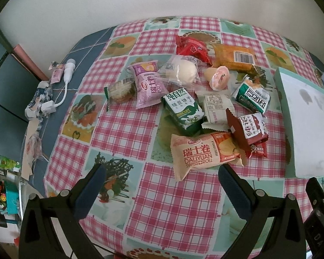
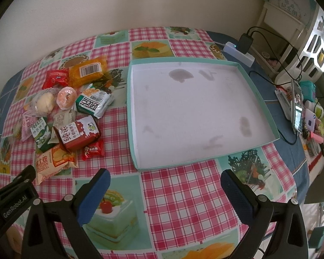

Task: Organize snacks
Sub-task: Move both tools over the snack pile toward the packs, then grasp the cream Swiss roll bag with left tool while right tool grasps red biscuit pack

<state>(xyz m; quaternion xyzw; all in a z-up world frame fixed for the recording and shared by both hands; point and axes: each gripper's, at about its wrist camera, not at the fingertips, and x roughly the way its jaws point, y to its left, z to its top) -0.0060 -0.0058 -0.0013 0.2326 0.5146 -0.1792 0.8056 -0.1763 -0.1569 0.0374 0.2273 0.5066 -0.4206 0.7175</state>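
A pile of wrapped snacks lies on the checked tablecloth. In the left wrist view an orange Swiss roll pack (image 1: 203,153) is nearest, with a green biscuit pack (image 1: 183,114), a purple roll pack (image 1: 148,86) and a red-brown biscuit pack (image 1: 248,129) behind. My left gripper (image 1: 162,177) is open and empty, just short of the Swiss roll. In the right wrist view the shallow teal-edged white box (image 2: 267,110) is empty, with the snack pile (image 2: 75,112) to its left. My right gripper (image 2: 165,183) is open and empty, in front of the box.
The box also shows at the right of the left wrist view (image 1: 308,116). A white cable and wrappers (image 1: 54,90) lie at the table's left edge. A power strip with charger (image 2: 242,49), cables and a phone (image 2: 298,110) sit right of the box. A wall stands behind the table.
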